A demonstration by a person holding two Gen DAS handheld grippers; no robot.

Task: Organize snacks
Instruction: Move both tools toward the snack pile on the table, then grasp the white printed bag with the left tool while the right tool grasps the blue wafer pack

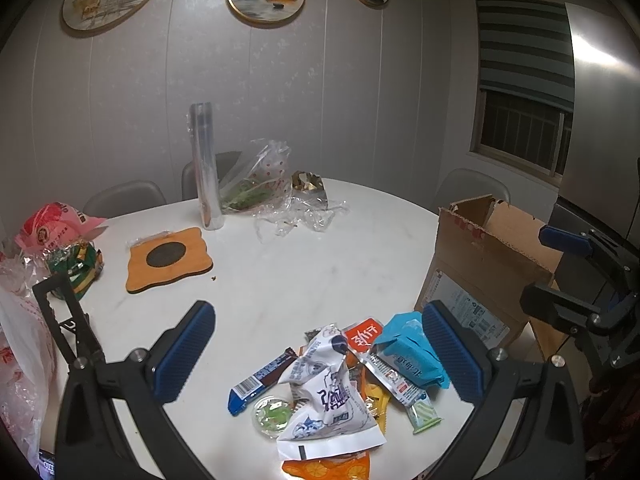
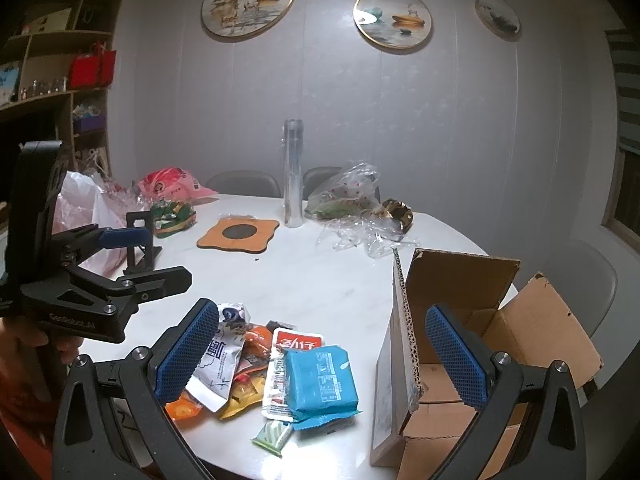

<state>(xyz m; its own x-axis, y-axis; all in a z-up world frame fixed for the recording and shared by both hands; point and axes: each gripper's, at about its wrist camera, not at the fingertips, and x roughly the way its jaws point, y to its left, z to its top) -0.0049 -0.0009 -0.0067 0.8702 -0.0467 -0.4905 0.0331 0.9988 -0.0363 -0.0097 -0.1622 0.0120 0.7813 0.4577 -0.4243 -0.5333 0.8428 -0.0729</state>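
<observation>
A white round surface (image 1: 312, 264) is being shown beneath a wall hung with round pictures, with bags crowded at its left edge and a wooden coaster (image 1: 168, 258) farther in. The left gripper (image 1: 316, 356) is being held wide open and empty over the snack pile (image 1: 336, 384), which is lying loose near the front edge. The blue packet (image 2: 320, 384) is resting on top, so neighbours may be dragged off the edge if it is pinched carelessly. The right gripper (image 2: 322, 358), also spread wide and empty, is being held beside the open cardboard box (image 2: 460, 320), whose light wall could be knocked or tipped.
</observation>
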